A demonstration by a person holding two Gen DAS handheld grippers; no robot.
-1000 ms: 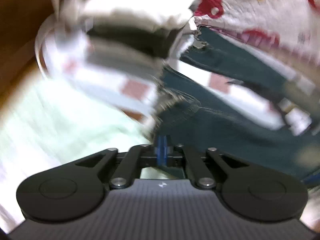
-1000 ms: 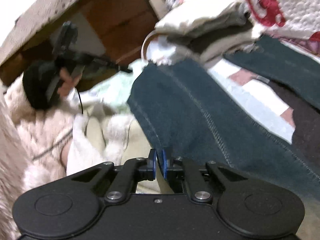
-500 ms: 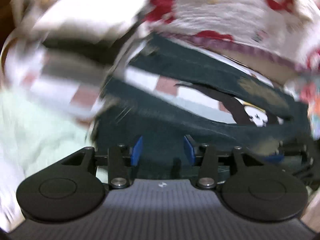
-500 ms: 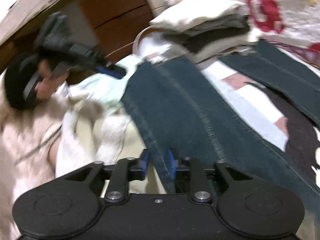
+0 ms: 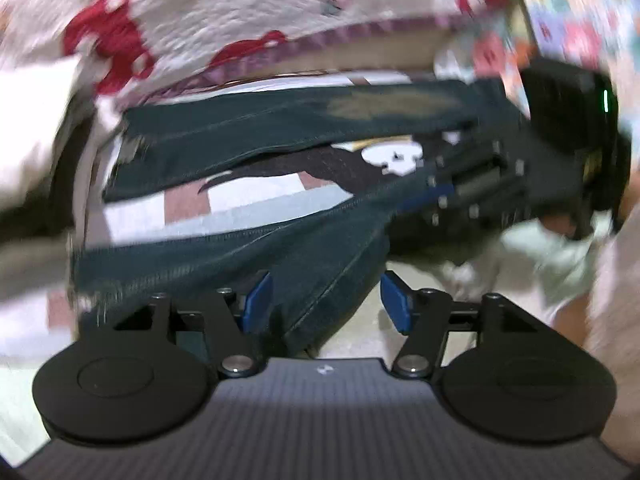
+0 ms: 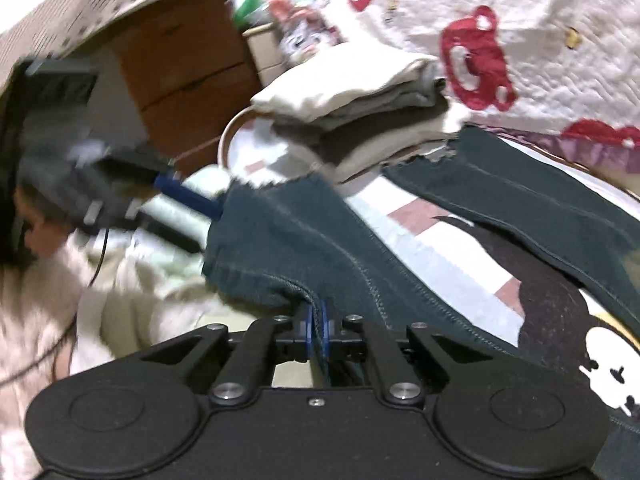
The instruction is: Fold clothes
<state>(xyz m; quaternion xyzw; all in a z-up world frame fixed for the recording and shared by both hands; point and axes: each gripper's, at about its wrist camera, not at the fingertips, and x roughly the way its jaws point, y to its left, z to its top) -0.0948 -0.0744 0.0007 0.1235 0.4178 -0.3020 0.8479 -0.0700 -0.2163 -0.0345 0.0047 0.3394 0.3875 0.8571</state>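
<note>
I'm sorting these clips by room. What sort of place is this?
Most likely a bedroom at home: dark jeans lie spread on a patterned bedsheet, a quilt with red prints is bunched behind, folded clothes are stacked nearby, and wooden drawers stand beside.

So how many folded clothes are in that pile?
3, maybe more hidden: a cream one on top, a grey one under it, a dark one lowest.

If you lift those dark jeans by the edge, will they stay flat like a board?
Probably not. The jeans already bunch into wrinkles where the right tongs pinch their edge, so they look floppy and would likely droop. The thick stitched seams suggest heavy cloth that sags more than it flutters.
</note>
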